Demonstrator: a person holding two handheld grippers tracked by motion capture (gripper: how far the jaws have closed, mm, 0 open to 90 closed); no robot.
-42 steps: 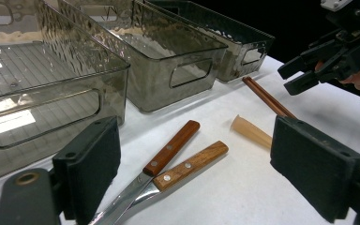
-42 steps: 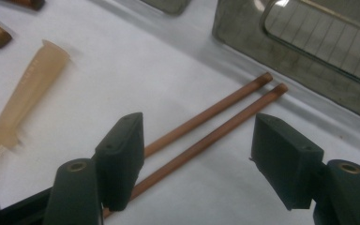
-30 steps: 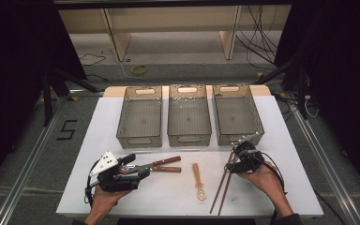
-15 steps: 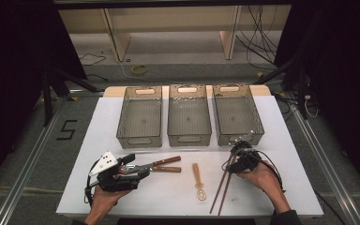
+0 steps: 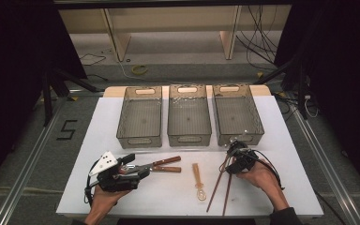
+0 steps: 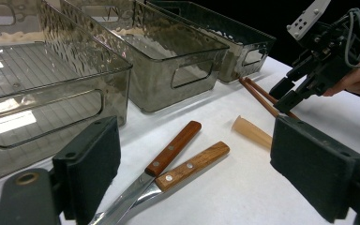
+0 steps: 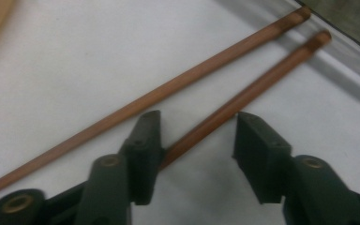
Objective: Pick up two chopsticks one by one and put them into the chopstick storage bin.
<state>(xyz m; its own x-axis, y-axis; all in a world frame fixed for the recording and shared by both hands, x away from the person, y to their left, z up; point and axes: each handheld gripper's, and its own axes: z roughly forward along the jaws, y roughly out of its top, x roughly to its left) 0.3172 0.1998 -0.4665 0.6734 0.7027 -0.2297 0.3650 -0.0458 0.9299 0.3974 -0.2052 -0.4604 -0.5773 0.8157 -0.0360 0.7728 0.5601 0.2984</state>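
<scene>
Partly hidden behind one pad, a smooth round wooden chopstick point(image 7: 243, 101) lies between the right gripper's point(image 7: 194, 154) closing, not yet clenched jaws; its twin point(image 7: 140, 105) lies at ten o'clock.

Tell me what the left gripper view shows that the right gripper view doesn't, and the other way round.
Left gripper view: three grey bins, two wooden-handled knives, a pale spoon handle, and the right gripper held in a hand. Right gripper view: a close look at that gripper's jaws, which have just been closing, with one chopstick between them and the pads not yet pressing it. Both: the two chopsticks and the white table.
</scene>
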